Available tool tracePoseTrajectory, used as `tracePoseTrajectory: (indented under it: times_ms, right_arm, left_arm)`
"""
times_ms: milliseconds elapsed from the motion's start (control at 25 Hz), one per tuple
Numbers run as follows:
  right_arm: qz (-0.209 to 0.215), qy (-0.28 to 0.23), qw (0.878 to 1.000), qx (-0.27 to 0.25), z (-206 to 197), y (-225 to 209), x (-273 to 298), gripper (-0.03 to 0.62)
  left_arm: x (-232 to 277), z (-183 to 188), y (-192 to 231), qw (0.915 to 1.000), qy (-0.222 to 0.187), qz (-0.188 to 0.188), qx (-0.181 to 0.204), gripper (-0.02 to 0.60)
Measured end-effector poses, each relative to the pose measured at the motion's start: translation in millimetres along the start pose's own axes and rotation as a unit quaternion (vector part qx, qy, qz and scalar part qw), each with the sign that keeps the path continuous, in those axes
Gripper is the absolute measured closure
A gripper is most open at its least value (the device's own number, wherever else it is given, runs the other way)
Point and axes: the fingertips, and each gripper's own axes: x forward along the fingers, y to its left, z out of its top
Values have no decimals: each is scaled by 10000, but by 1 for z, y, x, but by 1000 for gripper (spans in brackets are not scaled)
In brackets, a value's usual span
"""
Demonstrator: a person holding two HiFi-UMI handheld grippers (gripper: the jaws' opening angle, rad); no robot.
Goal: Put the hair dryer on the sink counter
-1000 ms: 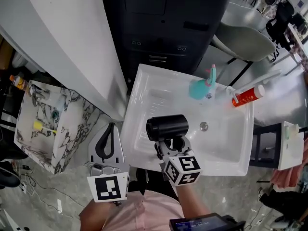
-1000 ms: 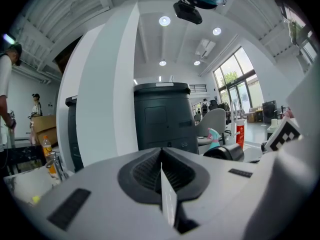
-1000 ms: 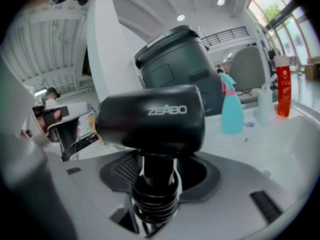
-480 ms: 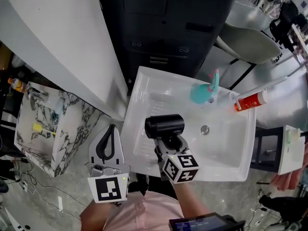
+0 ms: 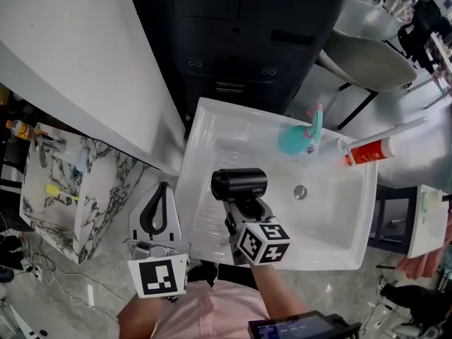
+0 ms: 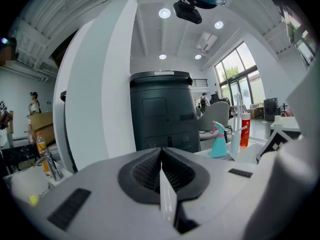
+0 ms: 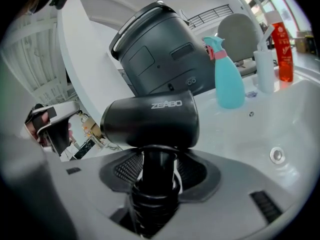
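Over the sink [image 5: 212,115], the right gripper [image 5: 246,209] fingers clamp the hair dryer [image 5: 240,184] by its handle, for setting on the tabletop. Left gripper [image 6: 161,174] fingers rest shut, empty, unneeded.

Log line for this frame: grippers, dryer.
right gripper: shut on hair dryer handle, over sink basin | left gripper: shut, empty, beside sink

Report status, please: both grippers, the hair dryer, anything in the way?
Left gripper shut, empty. Right gripper shut on hair dryer handle, held over sink basin, not set down. Teal spray bottle and red bottle at back rim, well clear.
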Motion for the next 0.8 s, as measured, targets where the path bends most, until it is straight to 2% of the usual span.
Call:
tracePoseTrajectory:
  times_ms: [800]
  right_arm:
    - [-359,819,9937,681,-21,-28,32,374]
  left_arm:
    - [30,-12,7,9997,204,122,-36,571]
